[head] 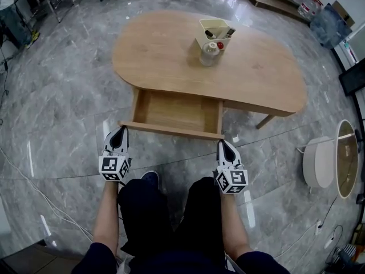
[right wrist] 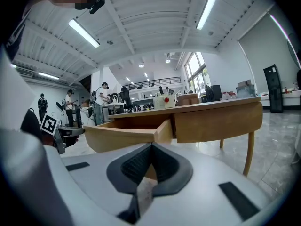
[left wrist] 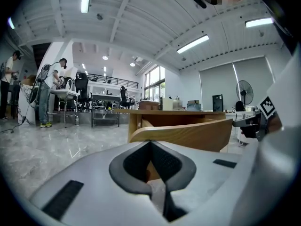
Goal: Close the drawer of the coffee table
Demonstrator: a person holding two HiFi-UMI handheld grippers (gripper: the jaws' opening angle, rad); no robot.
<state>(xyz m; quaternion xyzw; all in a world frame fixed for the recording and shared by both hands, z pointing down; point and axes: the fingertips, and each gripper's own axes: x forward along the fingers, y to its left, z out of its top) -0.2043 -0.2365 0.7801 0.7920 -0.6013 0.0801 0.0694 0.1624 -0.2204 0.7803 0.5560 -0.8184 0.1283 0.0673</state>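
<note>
Your drawer [head: 171,112] is pulled out of the coffee table [head: 171,50], at 12 o'clock from your knees. It is a shallow light-wood tray with a bare bottom and a straight front board.

The left gripper [head: 118,133] has its jaws together on nothing, tip right at the front board's left corner (contact can't be told). The right gripper [head: 224,146] is also pinched closed and empty, just short of the right corner.

The tabletop is a rounded bean shape in smooth pale wood. A cream caddy [head: 214,32] and a glass jar [head: 209,53] sit near its middle, well apart from the drawer.

The glossy grey marbled floor [head: 57,113] lies open at 9 o'clock. A round white side table [head: 319,161] stands at 3 o'clock, and a thin cable [head: 34,187] runs at 8 o'clock.
</note>
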